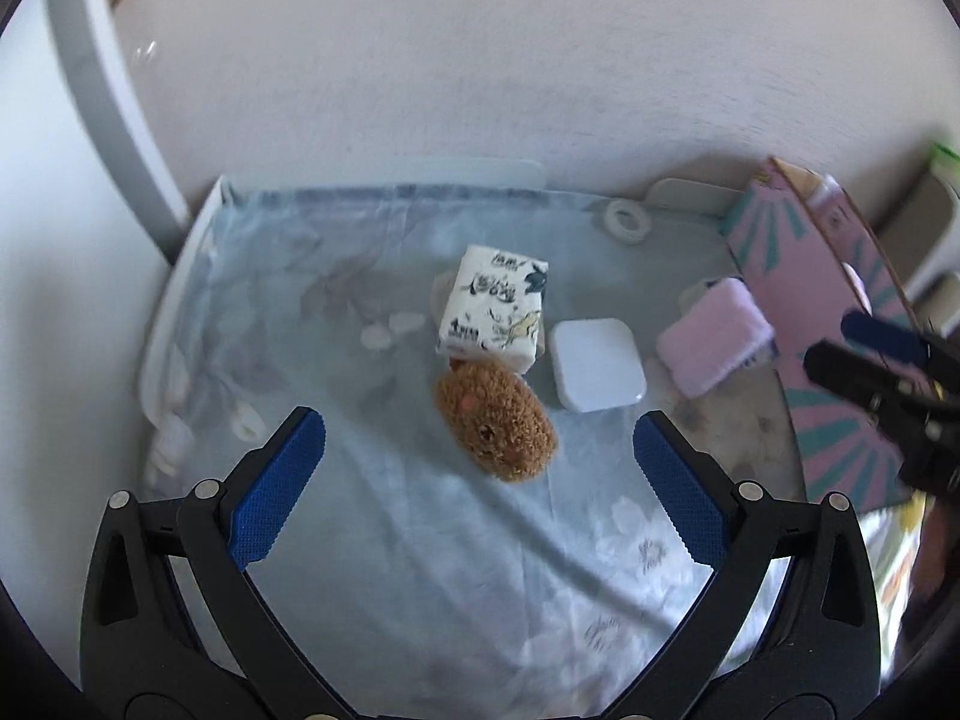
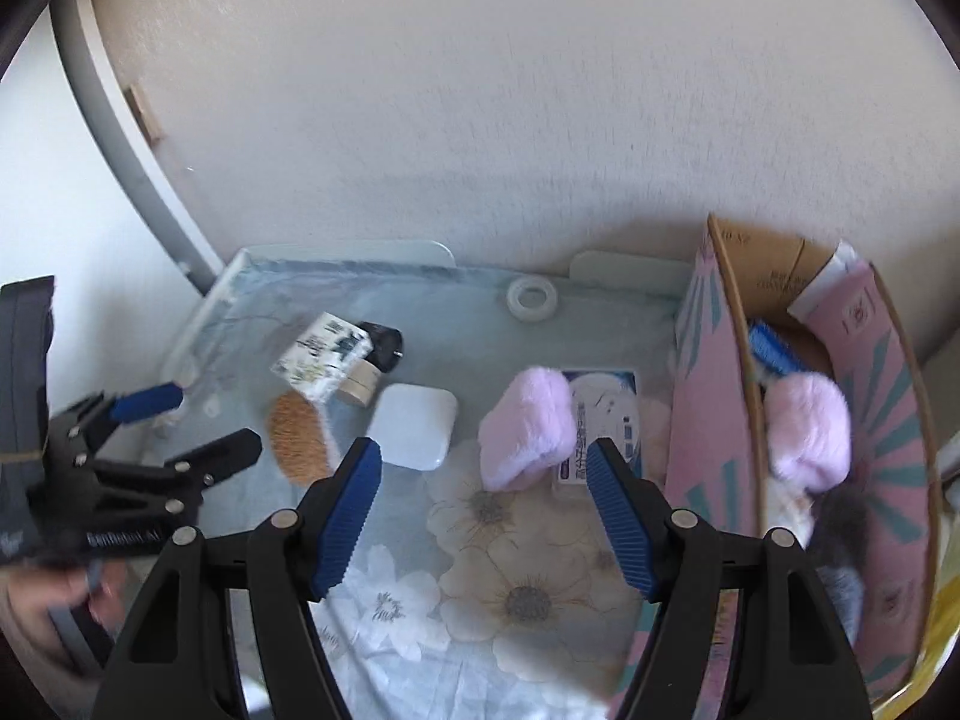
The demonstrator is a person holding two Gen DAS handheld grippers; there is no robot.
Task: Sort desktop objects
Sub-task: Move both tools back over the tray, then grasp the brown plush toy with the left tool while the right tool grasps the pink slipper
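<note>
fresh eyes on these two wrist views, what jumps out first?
The pink cardboard box with teal rays at the table's right edge, already holding a fluffy pink item and a blue brush. Mid-table on the floral cloth lies a brown plush toy touching a printed tissue pack, with a white square case beside them. Both tongs, left and right, hang open and empty above.

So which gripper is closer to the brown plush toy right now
Left. The left gripper hangs open just short of the brown plush toy; the right gripper is off to its side, facing the pink fluffy item.
</note>
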